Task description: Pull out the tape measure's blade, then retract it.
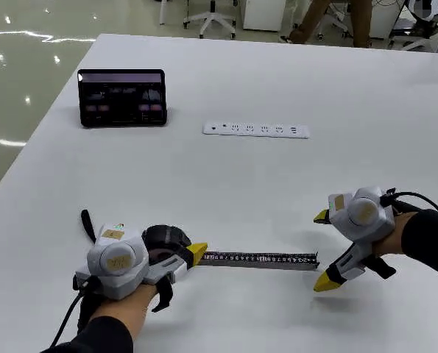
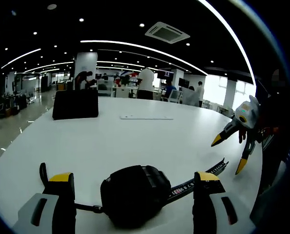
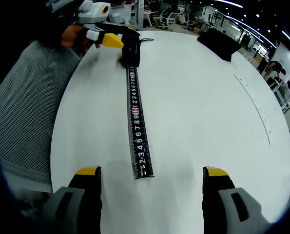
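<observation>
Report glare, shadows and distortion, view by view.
Head view: ceiling lights glare off the glossy floor; the table is evenly lit, with a faint shadow under the right gripper. Left gripper view: fisheye bows the table's edge; the tape measure case is a dark mass. Right gripper view: the numerals on the blade read sharp.

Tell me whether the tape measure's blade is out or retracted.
Out. The blade lies flat on the table, numbers showing, running from the black case at the left hand-held gripper to its free tip.

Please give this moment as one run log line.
left gripper: open, astride tape measure case | blade: extended, flat on table | right gripper: open, blade end between jaws
</observation>
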Tool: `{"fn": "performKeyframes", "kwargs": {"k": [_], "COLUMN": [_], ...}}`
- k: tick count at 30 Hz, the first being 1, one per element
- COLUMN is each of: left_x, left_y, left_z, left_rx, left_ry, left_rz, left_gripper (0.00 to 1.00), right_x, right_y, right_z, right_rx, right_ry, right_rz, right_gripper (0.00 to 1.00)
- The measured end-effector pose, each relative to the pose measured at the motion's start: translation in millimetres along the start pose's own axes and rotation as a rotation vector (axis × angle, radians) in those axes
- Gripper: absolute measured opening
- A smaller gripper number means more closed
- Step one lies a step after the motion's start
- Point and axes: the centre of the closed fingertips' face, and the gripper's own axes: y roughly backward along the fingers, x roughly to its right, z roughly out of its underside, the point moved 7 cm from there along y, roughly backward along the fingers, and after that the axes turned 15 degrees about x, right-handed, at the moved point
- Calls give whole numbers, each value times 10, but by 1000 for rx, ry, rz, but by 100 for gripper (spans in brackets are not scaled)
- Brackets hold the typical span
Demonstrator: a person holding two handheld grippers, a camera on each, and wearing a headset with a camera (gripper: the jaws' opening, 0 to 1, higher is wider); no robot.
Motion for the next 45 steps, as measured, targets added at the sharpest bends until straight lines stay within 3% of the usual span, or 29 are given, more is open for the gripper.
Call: {"fn": "performKeyframes", "kwargs": {"k": [8, 16, 20, 25, 34, 37, 39, 45], "left_x": [21, 15, 11, 1, -21, 5, 3, 50], "left_y": [3, -1, -5, 0, -13, -3, -18, -85], "left_z": [16, 20, 35, 43, 144, 187, 177, 123], "left_rx": [-12, -15, -22, -27, -63, -100, -98, -115], "left_ry": [-7, -8, -6, -14, -7, 51, 66, 75], "left_rz": [9, 5, 6, 3, -15, -16, -16, -34], "left_gripper": [96, 95, 93, 93, 81, 72, 66, 66], "right_x": [-29, -38, -34, -35, -53, -72, -82, -66], "right_y": [-26, -30, -50, -59, -93, -102, -101, -128], "right_z": [17, 36, 30, 55, 31, 15, 4, -31], "right_rx": [-22, -62, -58, -72, -114, -138, -145, -200], "right_ry": [10, 4, 3, 4, 38, 68, 61, 21], "right_rz": [-36, -75, -81, -96, -97, -96, -90, -69], "right_gripper": [61, 29, 28, 13, 12, 12, 12, 12]}}
